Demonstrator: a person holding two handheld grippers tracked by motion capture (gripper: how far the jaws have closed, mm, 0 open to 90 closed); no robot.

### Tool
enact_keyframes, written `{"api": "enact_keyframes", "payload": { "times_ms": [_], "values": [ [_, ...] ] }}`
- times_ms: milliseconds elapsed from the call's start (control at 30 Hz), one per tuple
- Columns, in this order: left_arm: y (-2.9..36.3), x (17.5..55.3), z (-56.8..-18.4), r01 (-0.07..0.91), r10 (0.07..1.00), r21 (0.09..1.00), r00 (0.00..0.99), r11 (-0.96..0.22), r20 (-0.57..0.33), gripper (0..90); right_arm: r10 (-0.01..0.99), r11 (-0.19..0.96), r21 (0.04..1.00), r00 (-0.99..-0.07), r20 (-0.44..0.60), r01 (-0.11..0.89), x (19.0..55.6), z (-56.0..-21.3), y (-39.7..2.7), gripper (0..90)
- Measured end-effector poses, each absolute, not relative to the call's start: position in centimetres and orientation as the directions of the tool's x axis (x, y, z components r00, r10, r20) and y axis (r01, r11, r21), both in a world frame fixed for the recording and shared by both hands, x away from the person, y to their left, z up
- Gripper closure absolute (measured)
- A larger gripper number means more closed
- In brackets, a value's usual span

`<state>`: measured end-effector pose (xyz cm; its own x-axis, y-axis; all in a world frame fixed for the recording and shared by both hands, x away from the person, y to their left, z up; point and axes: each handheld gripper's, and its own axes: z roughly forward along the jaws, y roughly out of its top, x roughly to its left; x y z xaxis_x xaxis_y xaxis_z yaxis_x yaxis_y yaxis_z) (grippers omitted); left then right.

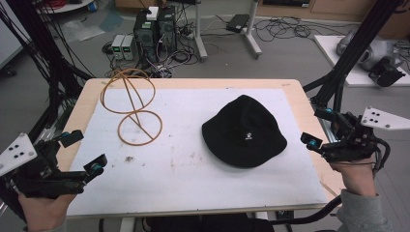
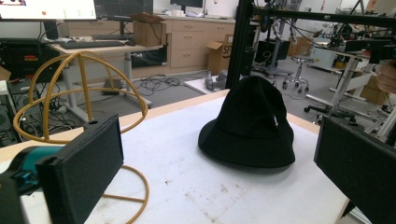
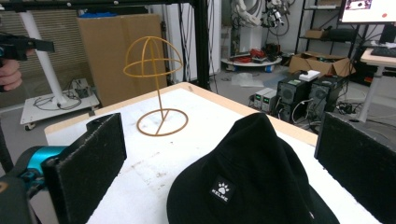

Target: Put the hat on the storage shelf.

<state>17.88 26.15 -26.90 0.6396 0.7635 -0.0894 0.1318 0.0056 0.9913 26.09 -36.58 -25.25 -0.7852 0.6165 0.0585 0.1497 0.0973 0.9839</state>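
Presently the black bucket hat (image 1: 244, 131) lies brim-down right of centre on the white foam mat (image 1: 193, 169), at ten o'clock from the right gripper (image 1: 319, 126) and two o'clock from the left gripper (image 1: 83, 152). Both grippers' jaws stand spread, clear of it, nothing between them. Hat: soft cloth; white patch reads "KELME" under a paw mark. Wire hat stand (image 1: 131, 104), golden, domed, stands at ten o'clock.

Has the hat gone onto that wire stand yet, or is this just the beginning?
Just the beginning. The black hat lies flat on the table, apart from the bare wire stand. The left hand-held gripper and right hand-held gripper are open, holding nothing. Picking up and hanging the hat remain.
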Motion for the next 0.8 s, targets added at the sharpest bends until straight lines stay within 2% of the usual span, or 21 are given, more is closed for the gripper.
{"api": "enact_keyframes", "payload": {
  "times_ms": [800],
  "values": [
    [25.6,18.7,-27.5,0.160,0.760,0.987,0.644,-0.025,-0.085,1.7,0.577,0.151,0.979,-0.816,0.026,0.138,28.3,-25.9,-35.8,1.2]
  ]
}}
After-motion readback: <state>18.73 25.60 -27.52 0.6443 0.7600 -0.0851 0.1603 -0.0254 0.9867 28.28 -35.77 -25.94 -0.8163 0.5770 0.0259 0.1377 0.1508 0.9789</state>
